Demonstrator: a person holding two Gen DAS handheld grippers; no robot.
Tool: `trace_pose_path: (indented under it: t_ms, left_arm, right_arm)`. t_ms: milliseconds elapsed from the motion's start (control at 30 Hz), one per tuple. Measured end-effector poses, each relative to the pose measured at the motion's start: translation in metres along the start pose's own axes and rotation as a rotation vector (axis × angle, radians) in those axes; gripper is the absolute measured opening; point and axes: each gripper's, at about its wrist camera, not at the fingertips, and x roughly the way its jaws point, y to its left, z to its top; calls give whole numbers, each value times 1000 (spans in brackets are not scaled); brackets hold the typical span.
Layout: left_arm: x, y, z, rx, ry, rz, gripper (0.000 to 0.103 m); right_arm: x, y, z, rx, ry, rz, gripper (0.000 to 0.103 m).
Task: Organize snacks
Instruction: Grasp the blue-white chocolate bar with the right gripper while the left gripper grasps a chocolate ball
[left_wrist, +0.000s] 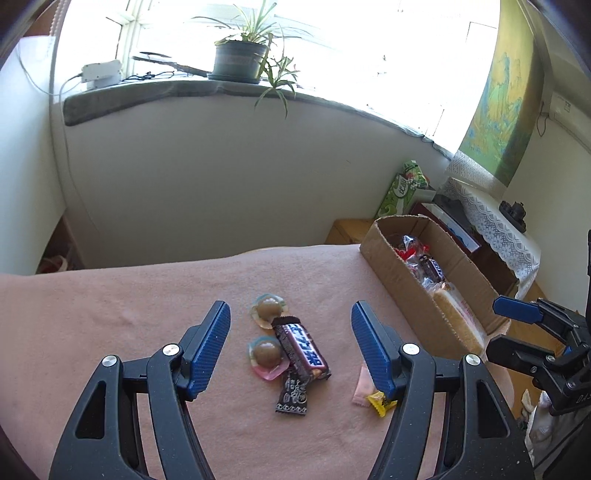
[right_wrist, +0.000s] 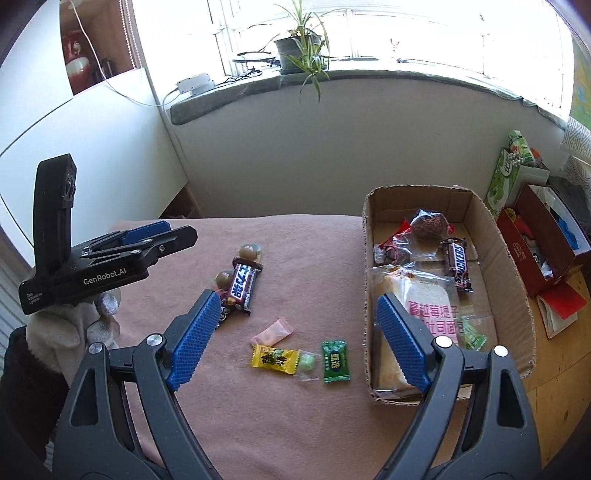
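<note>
Snacks lie between our left gripper's (left_wrist: 291, 354) wide-spread fingers: a chocolate bar (left_wrist: 302, 349) resting on two jelly cups (left_wrist: 266, 308), a dark wrapper (left_wrist: 293, 393) just below it, and a pink sachet (left_wrist: 362, 386) by the right finger. The cardboard box (left_wrist: 413, 299) sits ahead to the right. From the right wrist, we see our right gripper (right_wrist: 299, 338) gaping too, holding nothing, with a yellow candy (right_wrist: 274, 356) and a green packet (right_wrist: 334, 361) between its fingers; the box (right_wrist: 513, 295), holding bread (right_wrist: 424, 317), lies right.
</note>
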Motion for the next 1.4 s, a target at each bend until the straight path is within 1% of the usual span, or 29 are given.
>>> trace_pose_path:
  t_ms: [67, 133, 167, 233, 333, 467, 500, 533, 567, 600, 633, 800, 900, 1033, 1167, 1233, 1267, 1300, 1400]
  left_arm:
    - [1, 11, -8, -10, 13, 7, 67]
    - [3, 21, -14, -16, 29, 12, 60]
    - [3, 25, -17, -20, 37, 14, 59]
    - [6, 31, -20, -25, 51, 9, 52]
    - [14, 34, -22, -5, 75, -5, 45]
    - [23, 30, -25, 30, 102, -26, 39]
    - [25, 30, -26, 36, 108, -33, 36]
    - [28, 29, -27, 42, 113, -37, 35]
    - [30, 29, -28, 49, 119, -39, 35]
    - [32, 28, -30, 55, 124, -41, 33]
    - [35, 28, -31, 59, 131, -44, 33]
    - [45, 29, -34, 66, 158, -49, 33]
    - [51, 27, -33, 69, 170, -56, 33]
    - [58, 23, -33, 76, 180, -68, 33]
    - [64, 20, -31, 78, 185, -70, 33]
    - [68, 18, -30, 83, 191, -69, 33]
    - [71, 16, -30, 87, 196, -66, 33]
    - [74, 15, -30, 89, 200, -62, 33]
    - [82, 14, -30, 94, 209, -49, 33]
  right_arm:
    - [10, 12, -1, -18, 20, 10, 89]
    - [21, 19, 1, -28, 39, 18, 89]
    - [27, 22, 2, -29, 50, 25, 89]
    - [39, 26, 6, -24, 74, 41, 89]
    - [60, 29, 11, -1, 119, 81, 89]
    - [91, 34, 16, 45, 186, 125, 87]
    - [99, 35, 17, 50, 205, 133, 82]
    - [106, 36, 18, 56, 225, 140, 75]
    - [114, 36, 18, 65, 244, 145, 73]
    - [121, 37, 18, 74, 262, 148, 67]
    - [128, 37, 17, 82, 277, 148, 64]
    - [153, 35, 15, 119, 327, 157, 59]
    - [164, 34, 13, 124, 351, 146, 56]
    - [178, 30, 11, 135, 374, 148, 55]
    - [186, 27, 10, 130, 381, 148, 48]
    - [186, 27, 12, 141, 374, 145, 35]
    - [185, 26, 13, 141, 370, 138, 33]
    - [184, 26, 13, 135, 366, 124, 30]
    - [182, 28, 14, 111, 364, 100, 30]
